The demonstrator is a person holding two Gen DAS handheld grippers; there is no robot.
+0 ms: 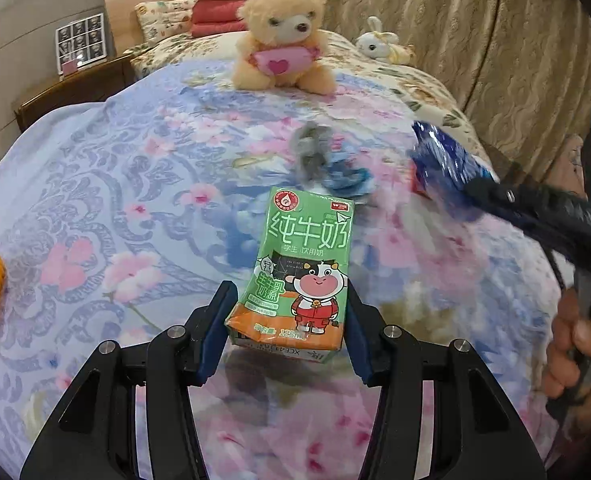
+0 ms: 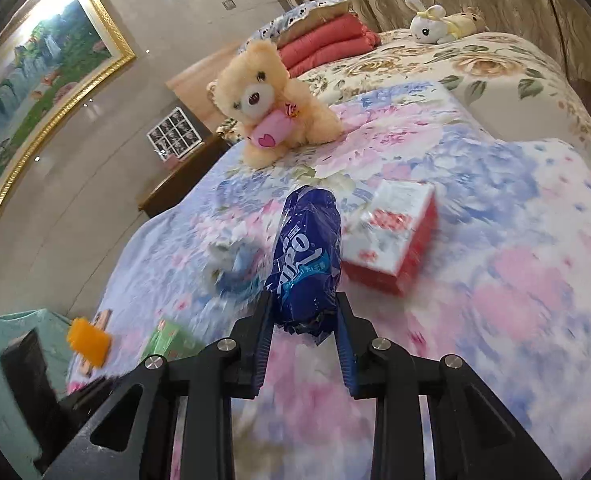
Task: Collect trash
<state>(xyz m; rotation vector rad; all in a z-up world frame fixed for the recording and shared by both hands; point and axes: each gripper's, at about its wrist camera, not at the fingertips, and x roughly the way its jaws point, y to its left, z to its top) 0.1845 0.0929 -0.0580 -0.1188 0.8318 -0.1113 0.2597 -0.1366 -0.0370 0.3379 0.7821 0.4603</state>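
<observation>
Milk carton (image 1: 301, 276) sits centre-low in your left wrist view, long axis running up the frame, top end pointing away from the camera toward the teddy bear (image 1: 285, 40), base end nearest the lens. It's green with an orange band at the base, a cartoon cow in red clothes and large white Chinese lettering; the body is slightly squashed. Your left tool (image 1: 289, 320) has both blue pads against the carton's lower sides, clamped on it, with the carton clear of the bedspread (image 1: 95, 200) from what the shadow under it suggests.

Blue wrapper (image 2: 305, 264) is centre frame in your right wrist view, long axis up the frame and leaning slightly right, far end pointing at the bear. It's crinkly glossy blue plastic with white lettering, rounded and bulging, the crimped end down between the fingers. Your right tool (image 2: 303, 320) is closed on that lower end. In the left view the same wrapper shows at the right edge, blurred, sticking out up-left from the right tool.

Your right hand (image 1: 575, 344) is at the lower right edge of the left view, fingers wrapped round the handle, tool angled down and toward frame left.

Other stuff on the bed: crumpled grey-blue trash (image 1: 327, 160) just above the carton, and a red-and-white box (image 2: 391, 236) right of the wrapper.
</observation>
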